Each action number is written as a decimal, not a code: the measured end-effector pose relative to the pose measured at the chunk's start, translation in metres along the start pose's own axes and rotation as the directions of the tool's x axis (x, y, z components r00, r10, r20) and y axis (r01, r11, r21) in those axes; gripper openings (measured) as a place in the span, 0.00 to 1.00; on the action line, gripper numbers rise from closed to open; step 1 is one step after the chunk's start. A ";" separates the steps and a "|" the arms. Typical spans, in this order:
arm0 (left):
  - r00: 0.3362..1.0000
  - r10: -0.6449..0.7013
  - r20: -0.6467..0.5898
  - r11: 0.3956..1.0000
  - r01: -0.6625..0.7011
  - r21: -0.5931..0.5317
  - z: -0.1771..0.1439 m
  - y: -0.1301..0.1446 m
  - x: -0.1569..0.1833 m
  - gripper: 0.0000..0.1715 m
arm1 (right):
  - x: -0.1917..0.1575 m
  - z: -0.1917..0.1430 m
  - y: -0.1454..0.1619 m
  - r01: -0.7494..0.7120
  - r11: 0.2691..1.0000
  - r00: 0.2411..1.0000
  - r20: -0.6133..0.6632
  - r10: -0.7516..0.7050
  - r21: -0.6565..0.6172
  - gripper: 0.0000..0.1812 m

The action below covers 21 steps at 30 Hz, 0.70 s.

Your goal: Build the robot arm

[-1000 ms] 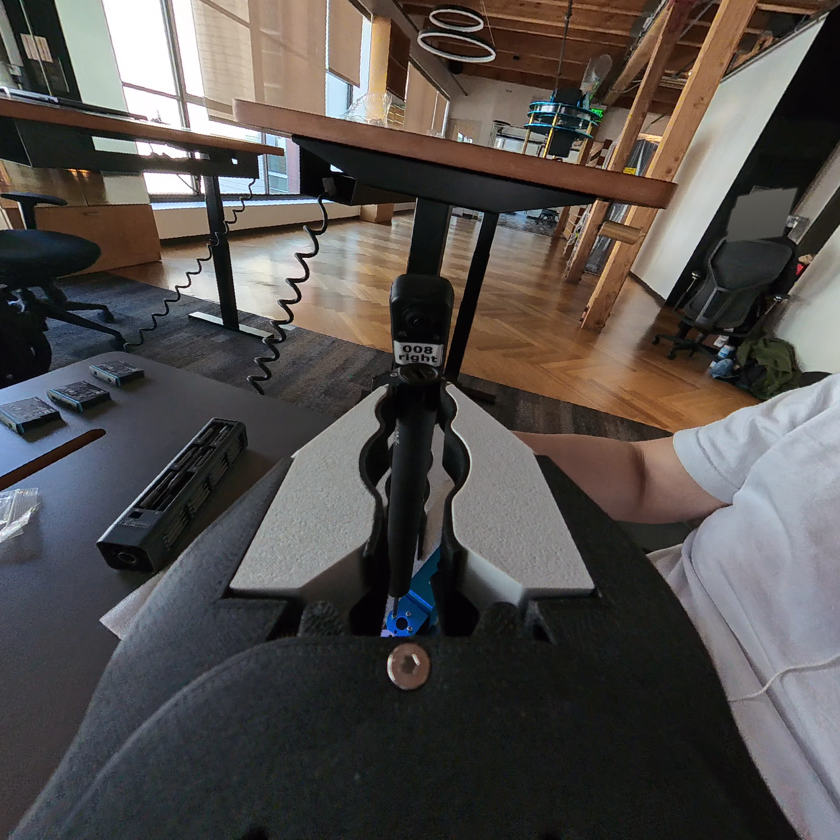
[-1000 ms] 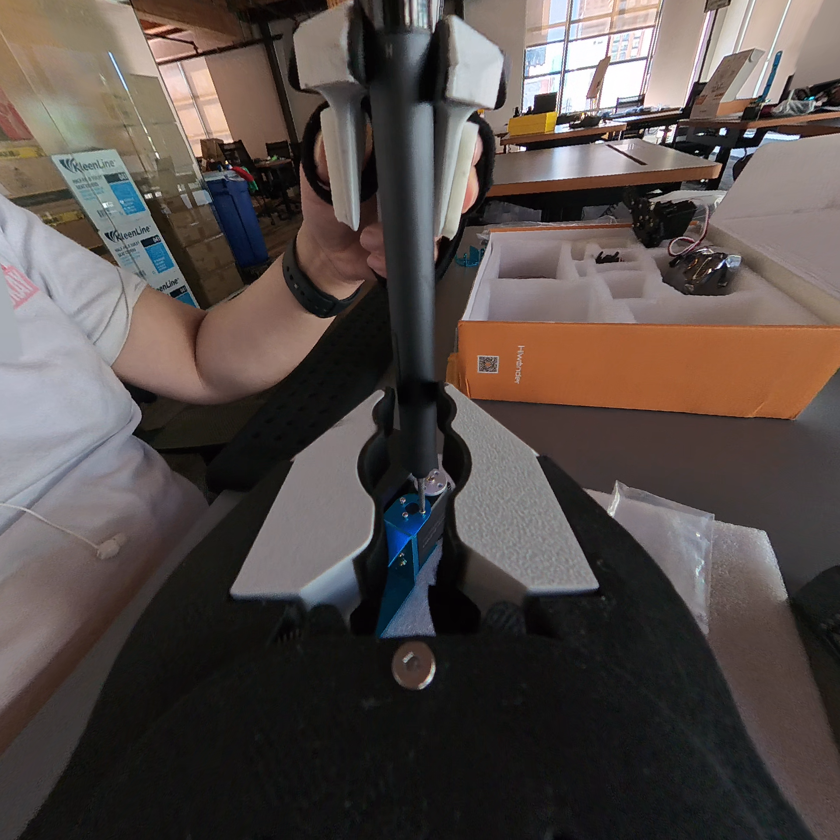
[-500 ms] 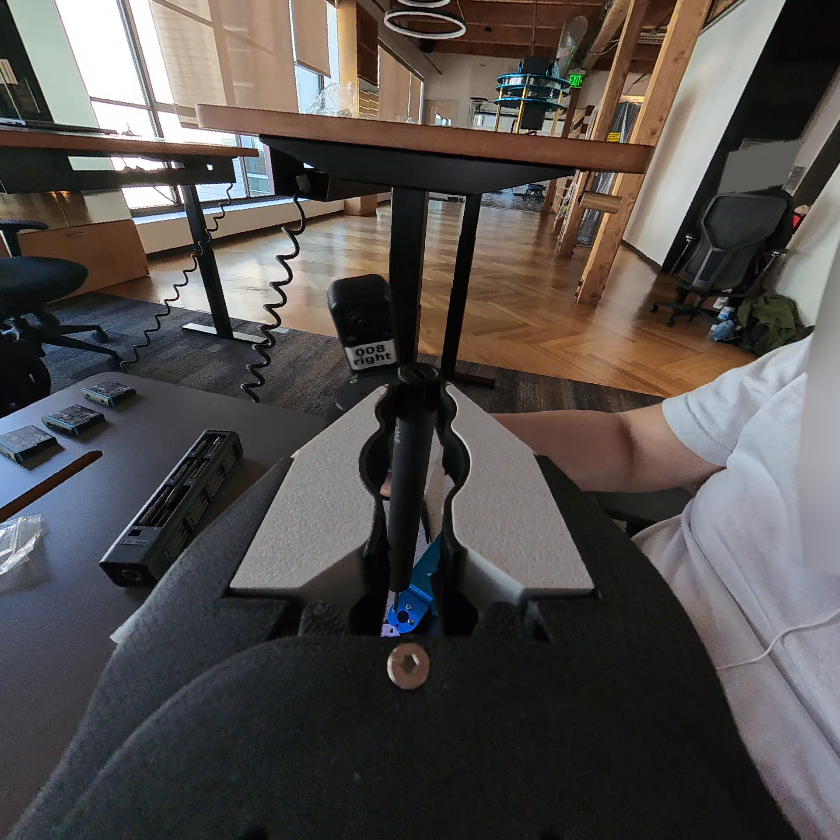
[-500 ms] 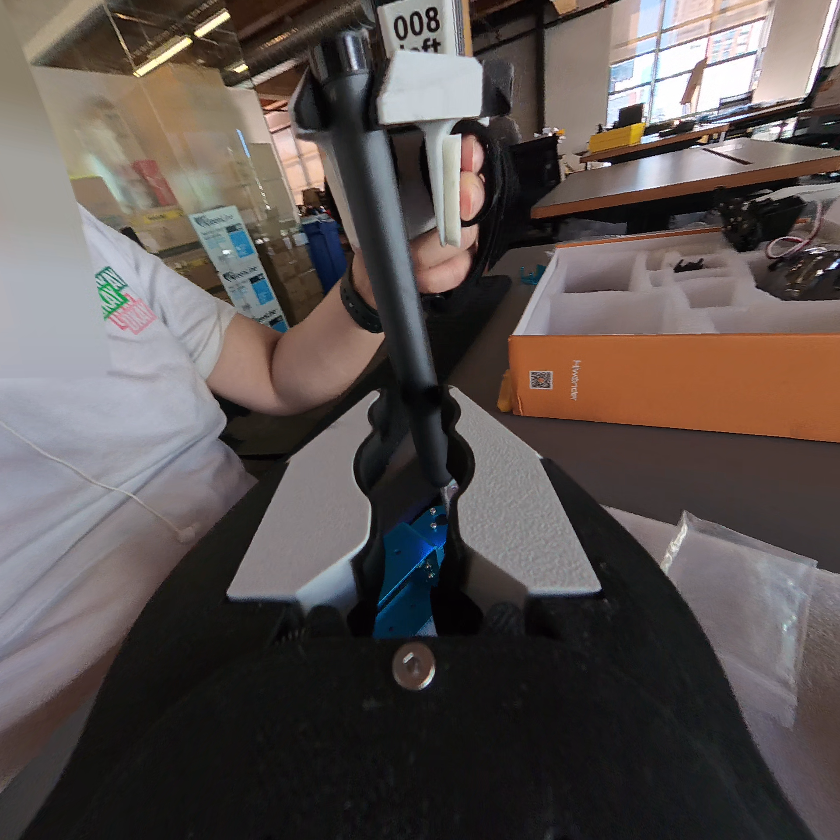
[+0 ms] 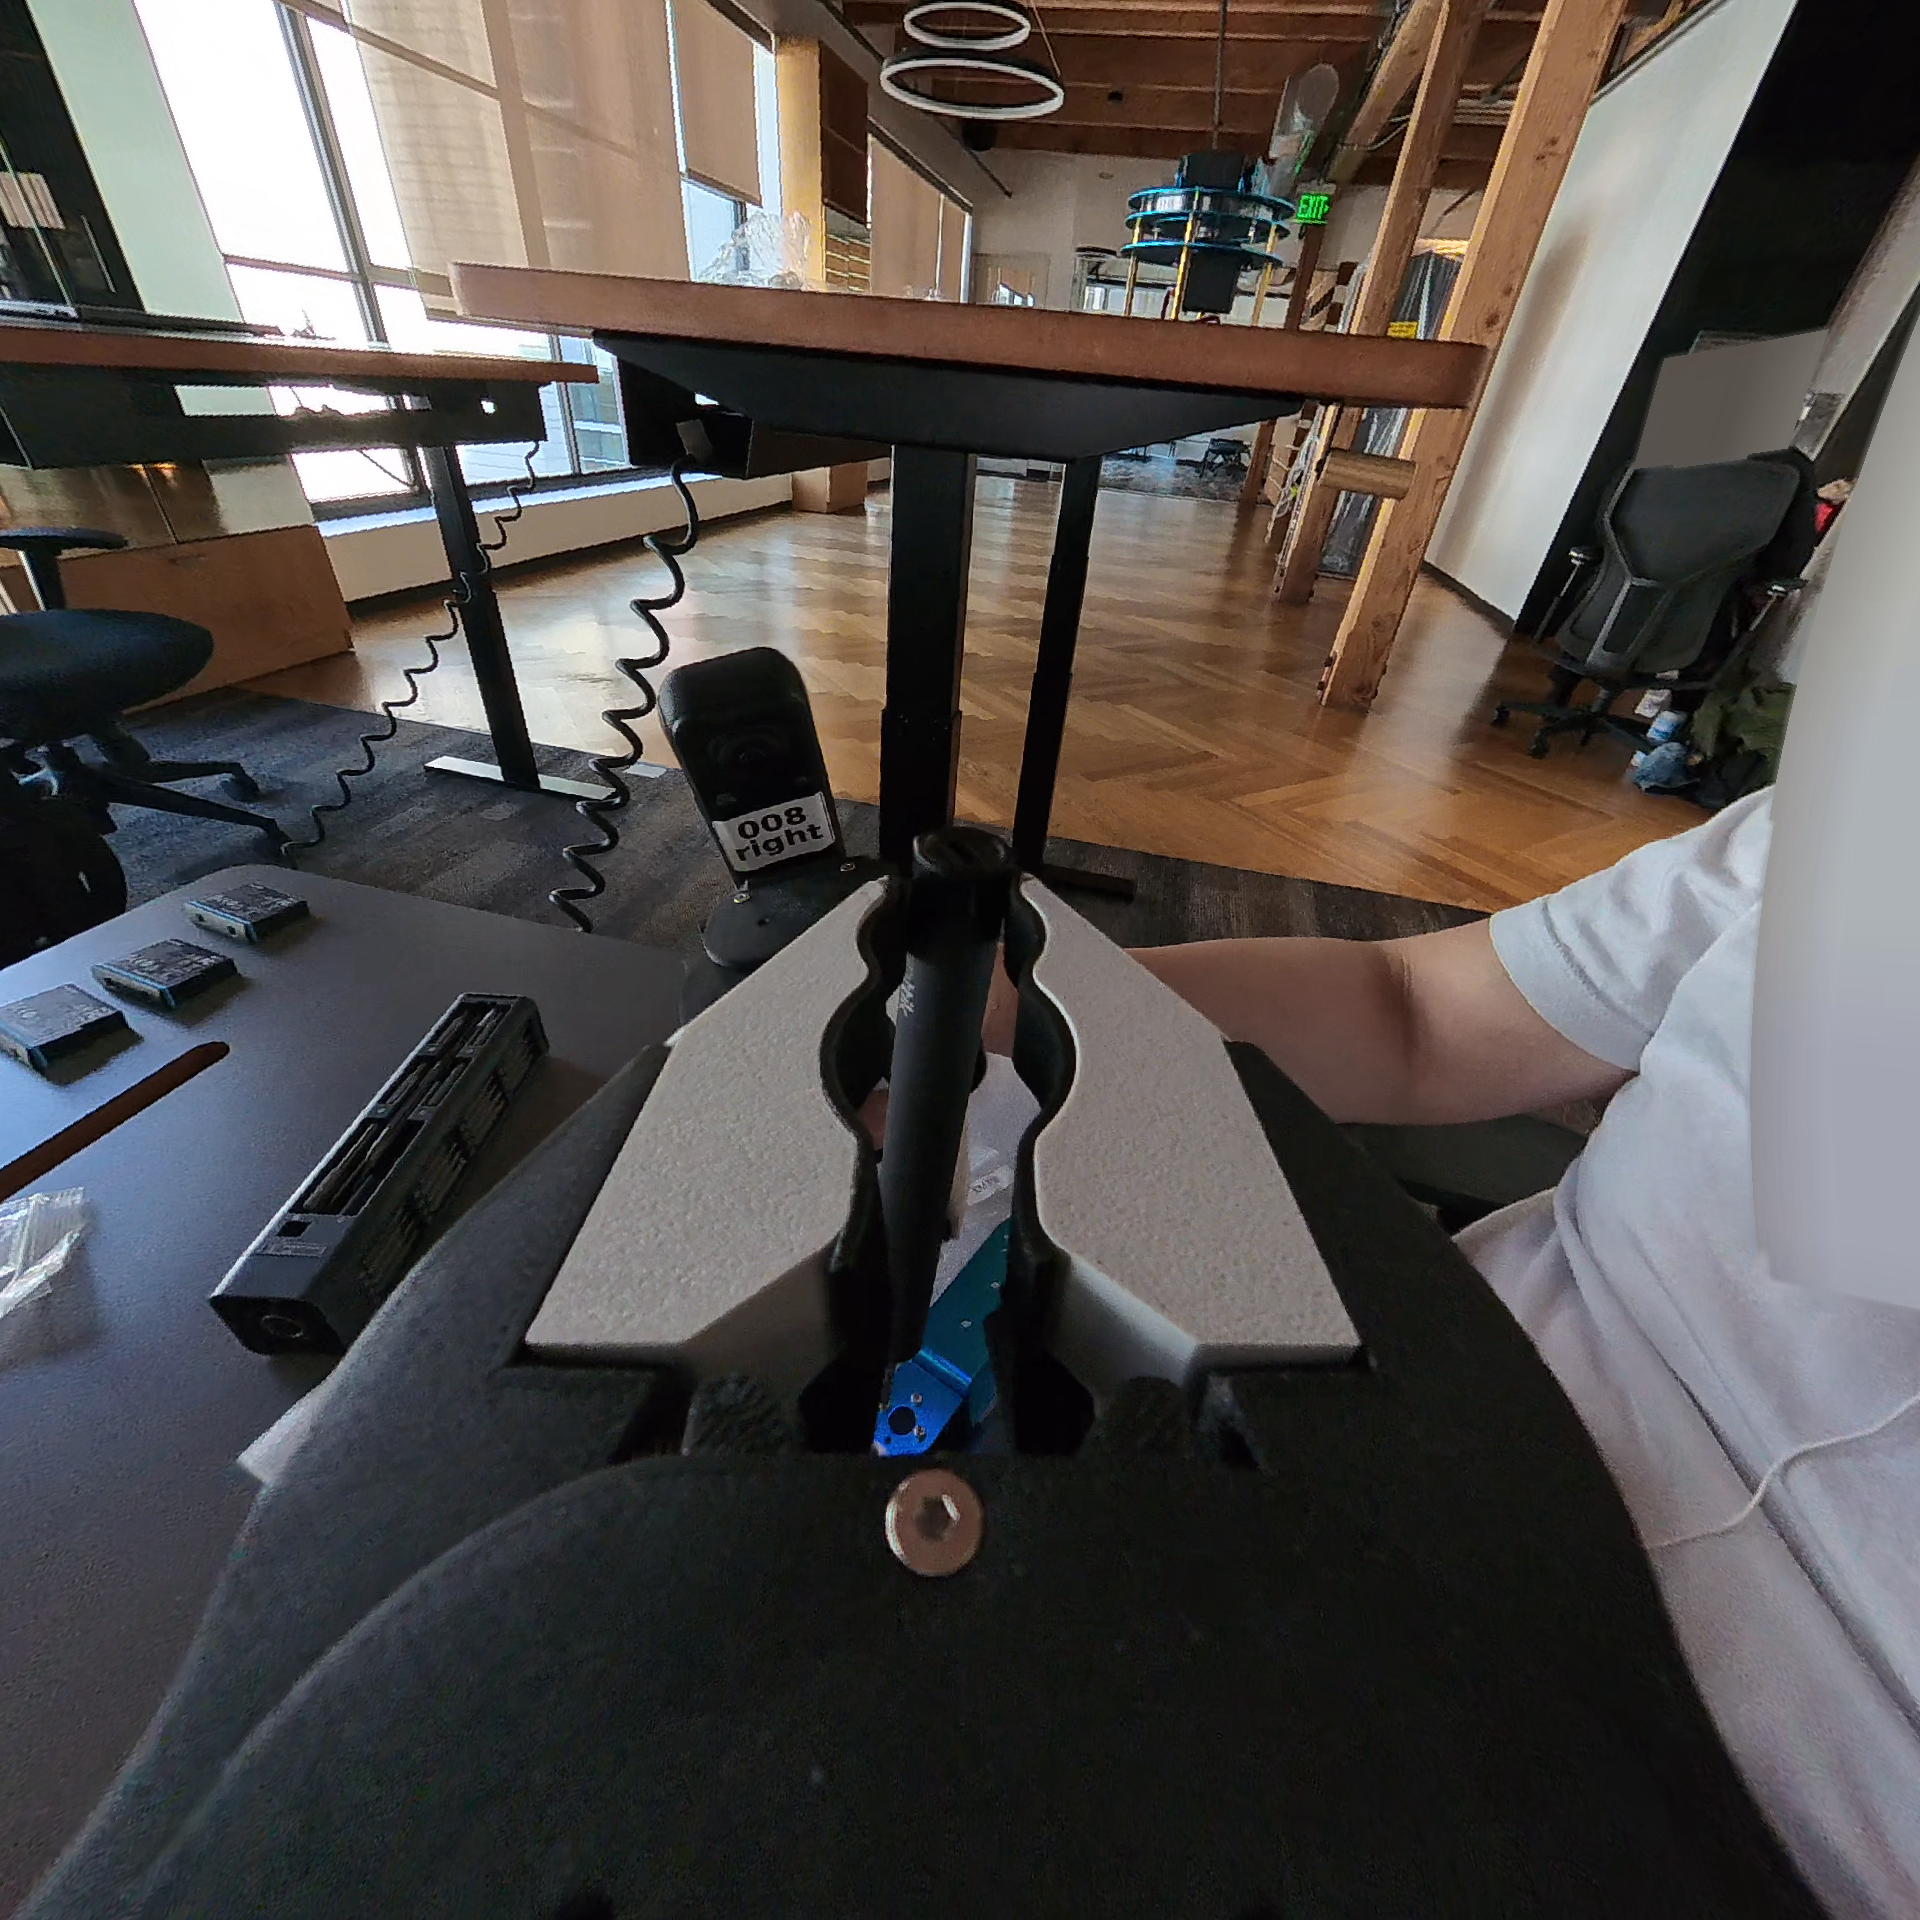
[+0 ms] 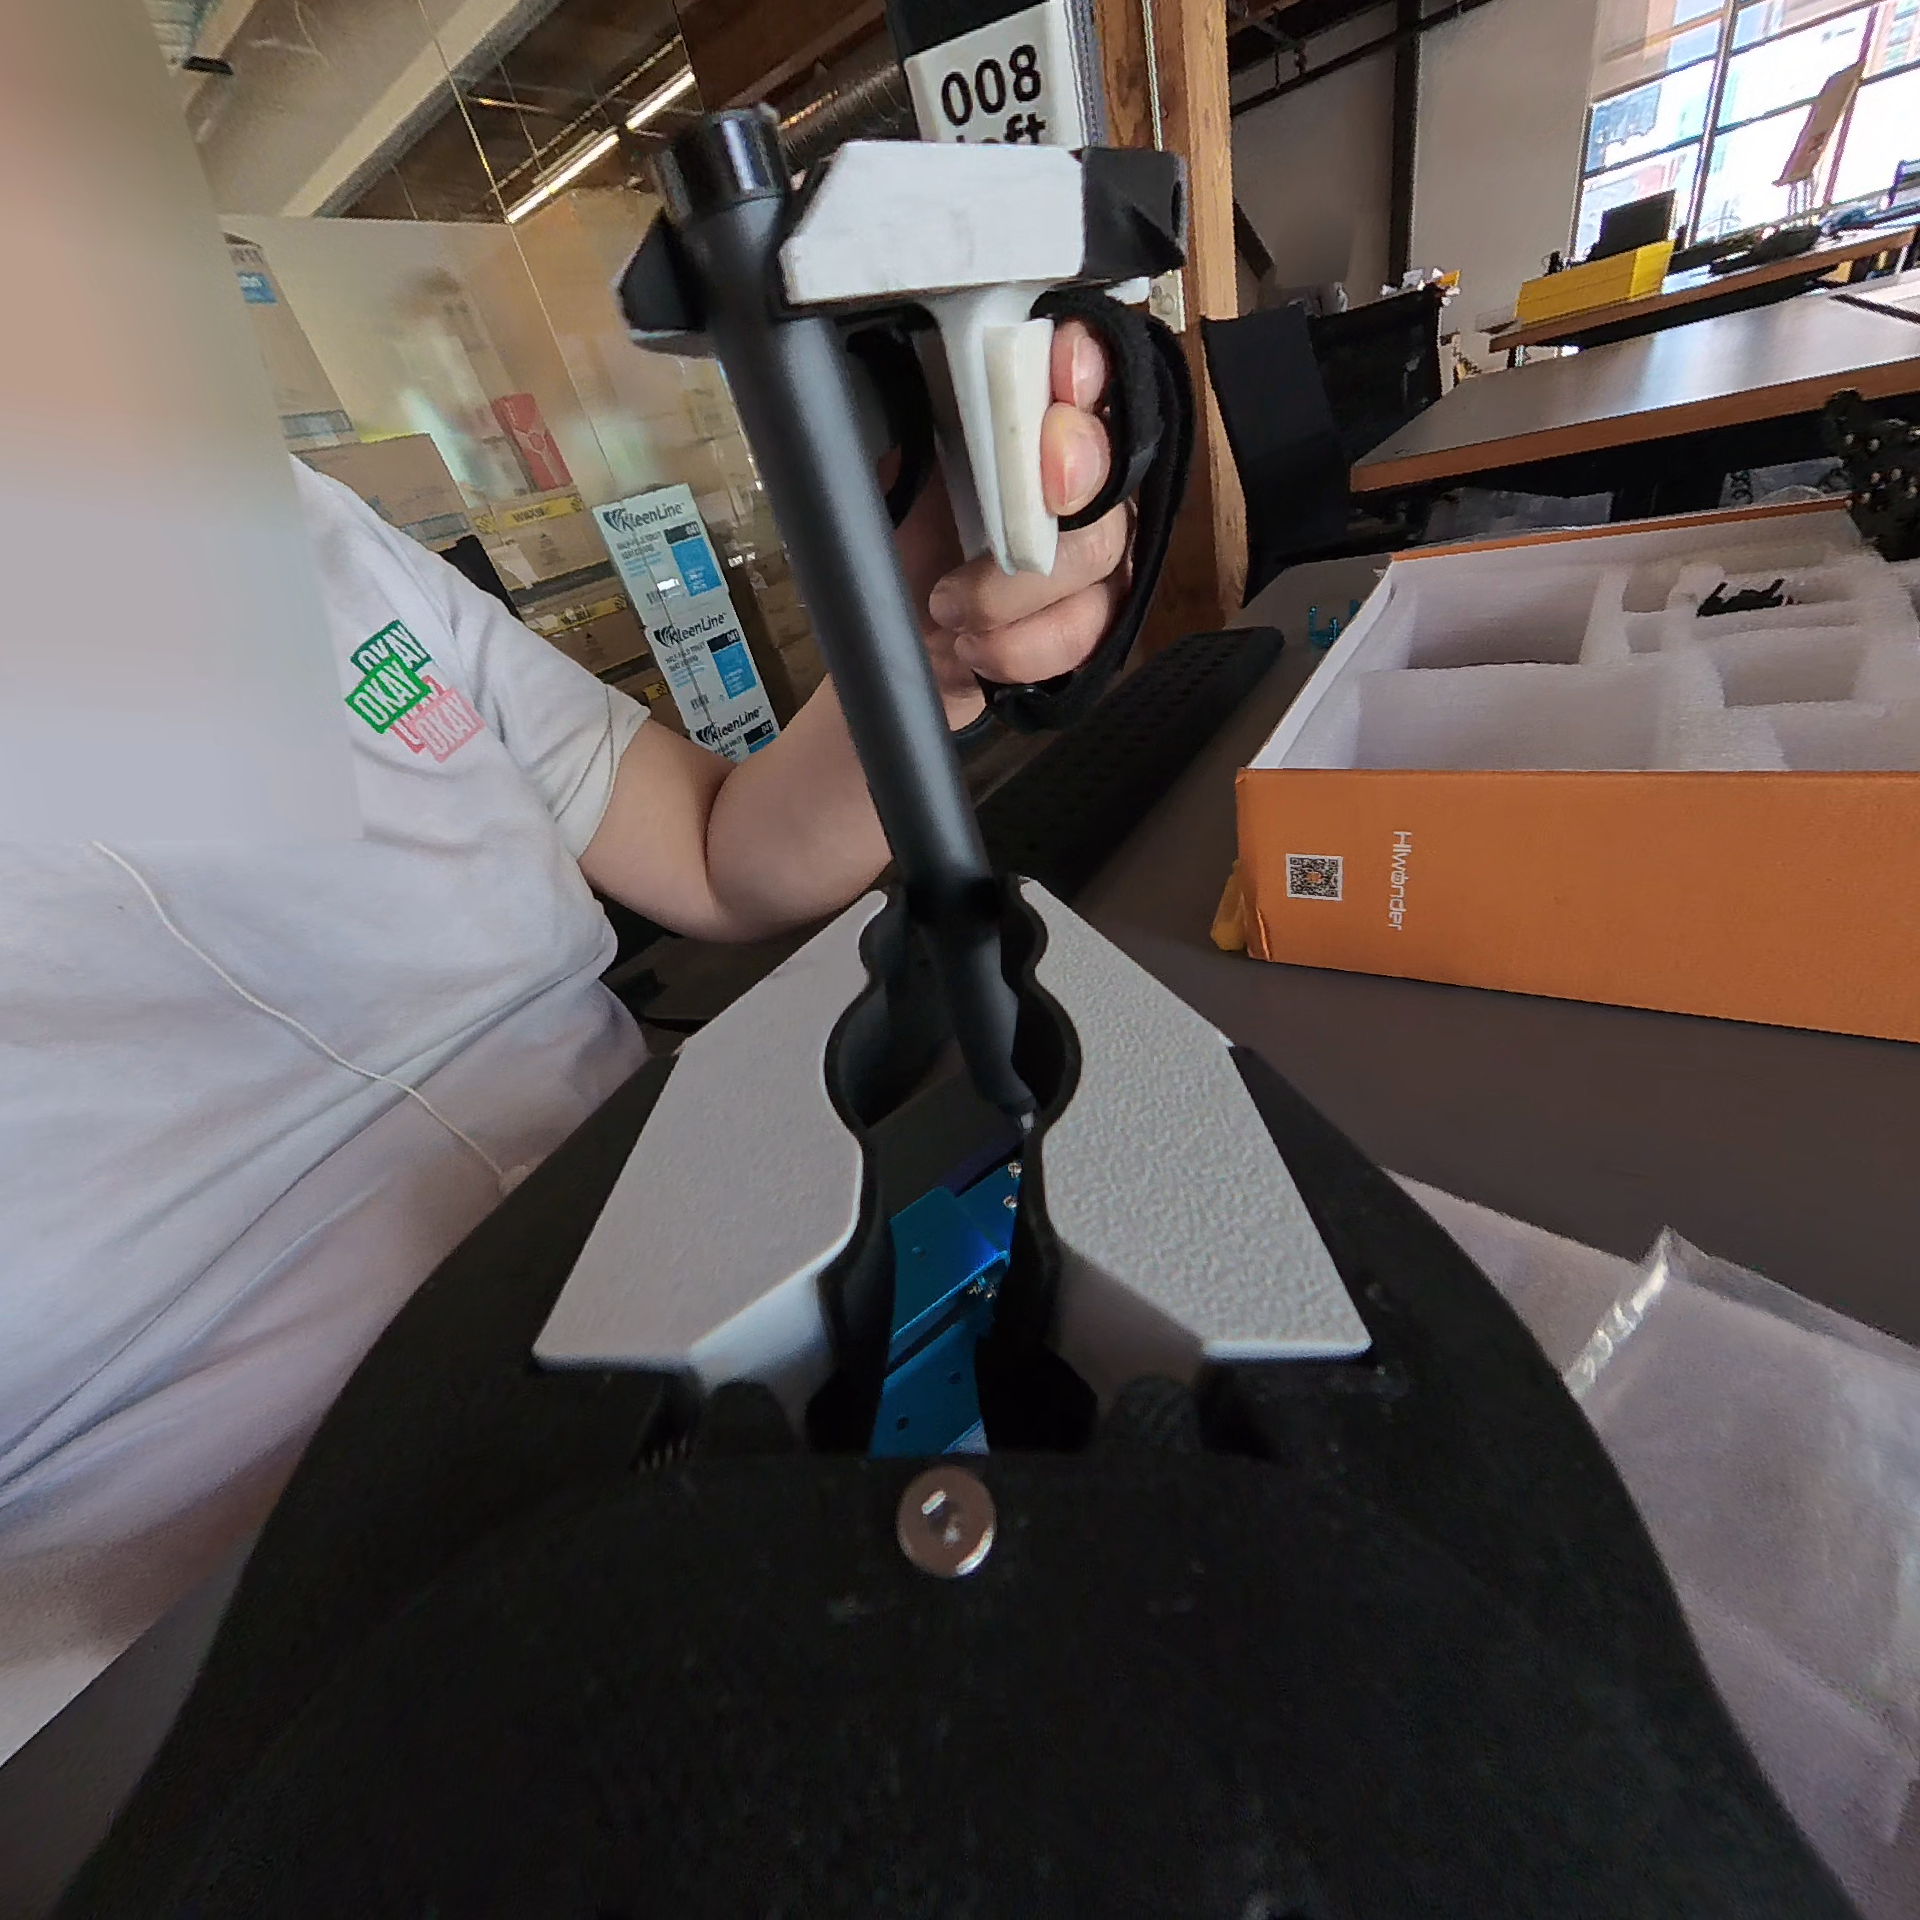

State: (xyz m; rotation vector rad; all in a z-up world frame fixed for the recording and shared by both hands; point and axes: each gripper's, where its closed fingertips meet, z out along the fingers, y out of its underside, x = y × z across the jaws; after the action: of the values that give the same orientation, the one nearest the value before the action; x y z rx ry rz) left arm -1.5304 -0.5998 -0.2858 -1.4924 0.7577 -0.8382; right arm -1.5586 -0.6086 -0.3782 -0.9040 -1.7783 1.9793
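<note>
My left claw [image 5: 940,1049] is clamped around a black screwdriver [image 5: 925,1101], gripping its handle near the top end, with the long shaft running down between my fingers toward me. My right claw [image 6: 951,1081] is closed on a small blue metal bracket [image 6: 940,1309], which sits deep between its white pads. In the right wrist view the screwdriver comes down at a slant from the upper left, and its tip rests at the bracket's top edge, close against the right pad; I cannot tell whether it actually sits in a screw head. So the driver's long axis points almost straight at the bracket, tilted a little, with my left claw above and the right one below it.

Just beside my right claw a clear plastic bag [image 6: 1714,1382] lies on white foam at the near right of the worktop [image 6: 1455,1070]. Further back an orange box [image 6: 1579,883] with white foam compartments stands open toward the far right edge.

From the left wrist view, a long black bit case [image 5: 395,1164] lies on the worktop to the left of my claw, and beyond it three small dark packs [image 5: 156,971] sit in a row near the far left edge. Past the worktop stand tall desks on a wooden floor.
</note>
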 end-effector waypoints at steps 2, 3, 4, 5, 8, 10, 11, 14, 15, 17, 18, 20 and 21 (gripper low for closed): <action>1.000 -0.007 0.009 1.000 0.007 0.002 -0.002 0.000 -0.002 0.10 | 0.001 0.000 -0.001 0.003 1.000 1.000 -0.001 -0.003 0.008 0.09; 1.000 -0.012 0.012 1.000 0.012 0.003 -0.003 0.000 -0.003 0.10 | 0.001 0.001 -0.001 0.002 1.000 1.000 -0.006 -0.002 0.009 0.09; 1.000 -0.016 0.011 1.000 0.016 0.003 -0.004 0.000 -0.004 0.10 | 0.003 0.001 -0.001 0.002 1.000 1.000 -0.014 -0.001 0.010 0.09; 1.000 -0.019 0.007 1.000 0.019 0.003 -0.004 0.000 -0.004 0.10 | 0.003 0.001 -0.001 0.000 1.000 1.000 -0.013 0.000 0.014 0.09; 1.000 -0.021 0.002 1.000 0.021 0.002 -0.003 0.000 -0.003 0.10 | 0.002 0.000 -0.001 0.002 1.000 1.000 -0.012 -0.002 0.019 0.09; 1.000 -0.018 -0.003 1.000 0.018 0.000 -0.001 0.000 -0.001 0.10 | 0.001 0.000 -0.001 0.018 1.000 1.000 -0.019 -0.018 0.008 0.09; 1.000 -0.018 -0.005 1.000 0.018 0.002 -0.001 0.000 -0.001 0.10 | 0.001 0.000 -0.001 0.024 1.000 1.000 -0.018 -0.024 0.003 0.09; 1.000 -0.016 -0.004 1.000 0.016 -0.002 0.000 0.000 -0.001 0.10 | 0.001 -0.001 -0.001 0.035 0.999 0.999 -0.019 -0.035 -0.001 0.09; 1.000 -0.014 -0.001 1.000 0.014 -0.004 0.000 0.000 -0.001 0.10 | 0.001 -0.001 -0.001 0.035 0.999 0.999 -0.026 -0.035 0.001 0.09; 1.000 -0.018 -0.007 1.000 0.018 -0.006 0.000 0.000 -0.001 0.10 | 0.001 -0.001 -0.001 0.025 1.000 0.999 -0.021 -0.025 0.011 0.09; 1.000 -0.021 -0.011 1.000 0.021 -0.004 0.000 0.000 -0.001 0.10 | 0.001 -0.001 -0.001 0.019 1.000 1.000 -0.017 -0.019 0.015 0.09; 1.000 -0.019 -0.012 1.000 0.019 -0.002 0.001 0.000 0.000 0.10 | 0.001 -0.001 -0.001 0.028 0.999 0.999 -0.018 -0.028 0.017 0.09; 1.000 -0.018 -0.014 1.000 0.018 -0.002 0.001 0.000 0.001 0.10 | 0.000 -0.001 -0.001 0.033 0.999 0.999 -0.019 -0.033 0.011 0.09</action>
State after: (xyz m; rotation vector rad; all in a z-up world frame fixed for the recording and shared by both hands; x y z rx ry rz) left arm -1.5290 -0.5998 -0.2862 -1.4983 0.7567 -0.8626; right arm -1.5582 -0.6074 -0.3777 -0.8816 -1.7593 1.9521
